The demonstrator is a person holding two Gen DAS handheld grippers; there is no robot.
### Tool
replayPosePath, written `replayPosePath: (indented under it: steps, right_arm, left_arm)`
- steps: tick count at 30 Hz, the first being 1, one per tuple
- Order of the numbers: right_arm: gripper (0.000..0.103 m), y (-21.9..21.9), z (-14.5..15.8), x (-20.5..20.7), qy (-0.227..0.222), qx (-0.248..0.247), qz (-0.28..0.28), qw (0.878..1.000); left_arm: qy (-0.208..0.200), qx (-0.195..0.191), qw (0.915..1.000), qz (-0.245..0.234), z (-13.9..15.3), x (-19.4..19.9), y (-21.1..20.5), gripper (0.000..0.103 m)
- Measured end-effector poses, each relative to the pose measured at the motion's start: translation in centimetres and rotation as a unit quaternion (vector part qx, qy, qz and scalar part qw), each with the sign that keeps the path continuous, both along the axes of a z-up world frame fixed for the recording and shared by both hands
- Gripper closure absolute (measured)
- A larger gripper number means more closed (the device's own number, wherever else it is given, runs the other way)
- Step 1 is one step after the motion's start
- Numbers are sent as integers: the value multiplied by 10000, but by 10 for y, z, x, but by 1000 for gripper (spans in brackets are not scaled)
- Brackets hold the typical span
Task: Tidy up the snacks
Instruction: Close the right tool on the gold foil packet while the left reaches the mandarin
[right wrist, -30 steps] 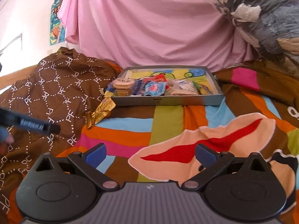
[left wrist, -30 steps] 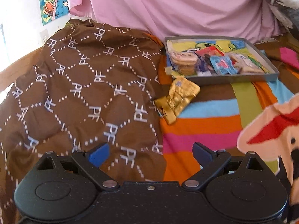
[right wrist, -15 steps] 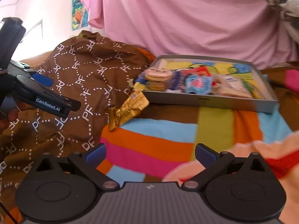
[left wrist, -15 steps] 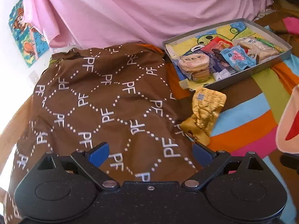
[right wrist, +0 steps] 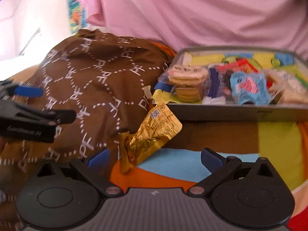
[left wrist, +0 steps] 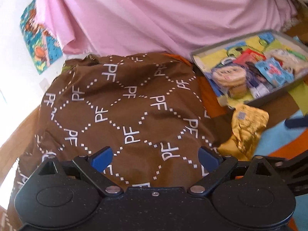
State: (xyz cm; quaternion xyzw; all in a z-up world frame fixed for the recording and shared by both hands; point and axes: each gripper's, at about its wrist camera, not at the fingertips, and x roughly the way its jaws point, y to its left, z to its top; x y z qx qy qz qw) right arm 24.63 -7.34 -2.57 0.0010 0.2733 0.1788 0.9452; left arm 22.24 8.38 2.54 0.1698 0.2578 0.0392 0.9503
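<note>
Gold packet lying crumpled on striped blanket, just near of gray tray, touching edge of brown cloth on its left. Right gripper spread wide, nothing between fingers, hovering near side of packet; packet's lower end sits between the two blue pads in view, contact not clear. Left gripper also spread wide, empty, over brown cloth, packet off to its right, apart from it. Left gripper seen from right camera at far left edge, above cloth. Right gripper's finger and body poking in at right edge of left view.

Tray far right, holding cookie stack in clear wrap, light blue packet, red packet, pale wrapped item at right end. Tray contents blurred, labels unreadable. Pink sheet hanging behind everything. Colourful poster on white wall, far left.
</note>
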Motion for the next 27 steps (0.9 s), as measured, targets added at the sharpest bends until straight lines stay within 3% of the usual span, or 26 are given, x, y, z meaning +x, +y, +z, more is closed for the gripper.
replayPosePath:
  steps: [4,10,12,17,23,27]
  right_arm:
    - [7,5,-7,12,141,531,-109,9984]
    - [29,9,-13,23,224,869,-269,9956]
    - [45,7,-15,22,206,877,-321,9954]
    - [62,-8,-18,17,150,1046,-195,9942]
    - [73,-31,-13,3,102,937,18,9955]
    - [74,-51,-7,-5,162,877,-32,9960]
  left_arm:
    - [75,-375,9992,146,-2,7,11,8]
    - [62,-579,9980,251,-5,18,14,8]
    - [87,-655,9975,258,-5,21,13,8]
    - [98,-695,9973,229,-6,27,7,8]
    - [235,-720,9971,-51,-10,31,-9,8]
    - [325,-739,9961,-353,-14,35,-26,9]
